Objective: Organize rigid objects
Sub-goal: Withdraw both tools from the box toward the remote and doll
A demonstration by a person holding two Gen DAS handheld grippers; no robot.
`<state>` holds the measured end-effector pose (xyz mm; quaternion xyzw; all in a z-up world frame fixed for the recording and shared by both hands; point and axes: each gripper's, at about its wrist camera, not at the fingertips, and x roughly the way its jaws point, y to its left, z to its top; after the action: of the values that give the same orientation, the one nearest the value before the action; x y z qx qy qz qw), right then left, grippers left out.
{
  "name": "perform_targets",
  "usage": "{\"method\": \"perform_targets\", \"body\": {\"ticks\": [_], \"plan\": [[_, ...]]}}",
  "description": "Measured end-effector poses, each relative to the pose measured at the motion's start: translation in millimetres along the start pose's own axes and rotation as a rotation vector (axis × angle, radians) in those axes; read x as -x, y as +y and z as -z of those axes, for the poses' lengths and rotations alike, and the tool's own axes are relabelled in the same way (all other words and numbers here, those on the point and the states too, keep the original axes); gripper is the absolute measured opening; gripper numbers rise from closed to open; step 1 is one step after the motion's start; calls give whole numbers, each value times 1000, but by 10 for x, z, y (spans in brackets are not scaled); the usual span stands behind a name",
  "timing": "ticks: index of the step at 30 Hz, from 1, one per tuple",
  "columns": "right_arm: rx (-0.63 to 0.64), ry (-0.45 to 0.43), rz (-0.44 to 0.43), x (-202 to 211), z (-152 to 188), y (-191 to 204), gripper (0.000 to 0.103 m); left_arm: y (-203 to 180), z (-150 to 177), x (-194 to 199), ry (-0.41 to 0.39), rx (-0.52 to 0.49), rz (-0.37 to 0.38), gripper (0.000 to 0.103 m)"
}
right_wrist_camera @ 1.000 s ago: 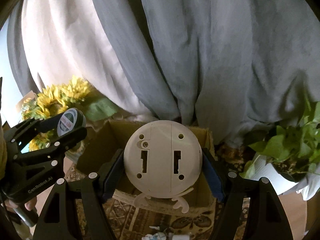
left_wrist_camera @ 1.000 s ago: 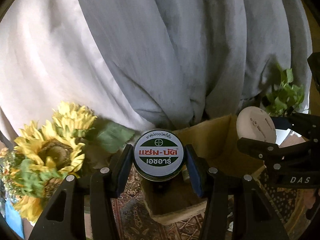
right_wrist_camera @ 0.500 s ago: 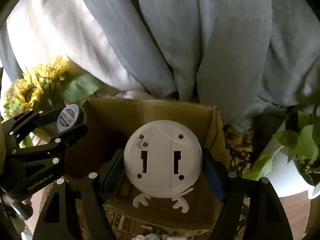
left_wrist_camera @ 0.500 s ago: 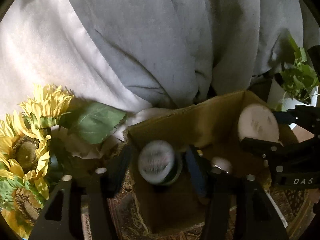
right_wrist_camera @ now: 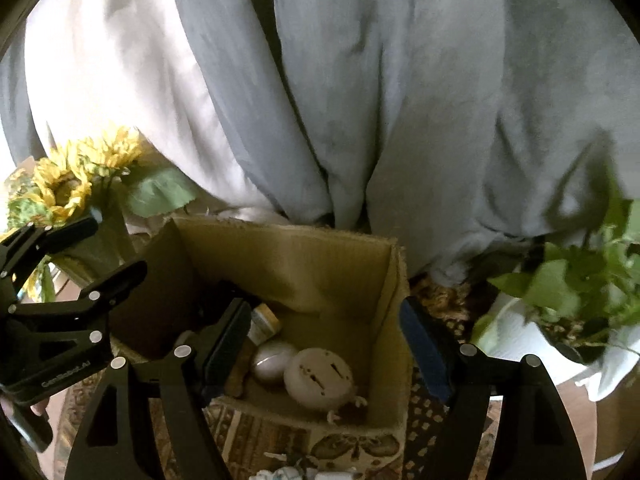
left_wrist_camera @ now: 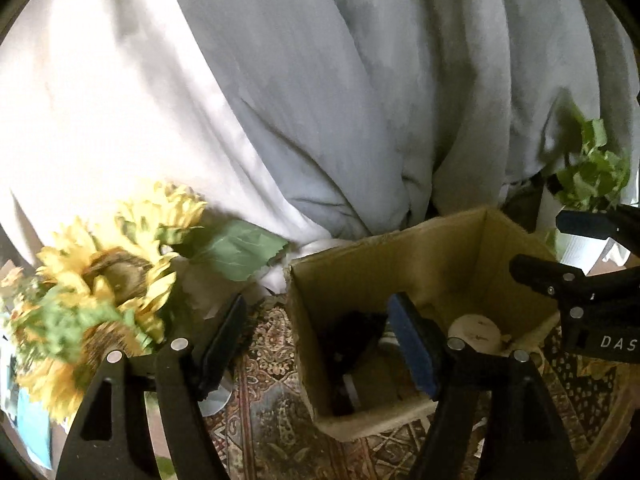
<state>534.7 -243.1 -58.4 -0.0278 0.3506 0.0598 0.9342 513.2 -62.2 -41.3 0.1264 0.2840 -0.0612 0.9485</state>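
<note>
An open cardboard box stands on a patterned rug; it also shows in the left wrist view. Inside it lie the round white device with small antlers, a silvery round object and a small jar. The white device also shows in the left wrist view. My right gripper is open and empty above the box. My left gripper is open and empty over the box's left wall. The green tin is hidden from view.
Sunflowers stand left of the box. A potted green plant in white wrapping stands to its right. Grey and white curtains hang behind. Small items lie on the rug at the near edge.
Both grippers opened. The white device dropped from the right gripper into the box, and the green tin left the left gripper. Both grippers now sit over the box.
</note>
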Motion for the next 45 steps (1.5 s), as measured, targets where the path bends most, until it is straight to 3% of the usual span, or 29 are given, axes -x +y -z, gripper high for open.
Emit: {"method": "perform_targets", "body": {"ticks": [6,16,26,45], "plan": [[18,-90,38,397,146,20,78,-86,89,319,-69,-9,-6,75],[-18,-136,57,772,472,-37,78,-343,269,663,-136,-65,28,75],[-42,-85,58,883,894,-103,78,-575,527,786,-140,-122,77,74],[-53,55,62,771,1550,-60,77,-878,1057,623,-54,-236,206,74]]}}
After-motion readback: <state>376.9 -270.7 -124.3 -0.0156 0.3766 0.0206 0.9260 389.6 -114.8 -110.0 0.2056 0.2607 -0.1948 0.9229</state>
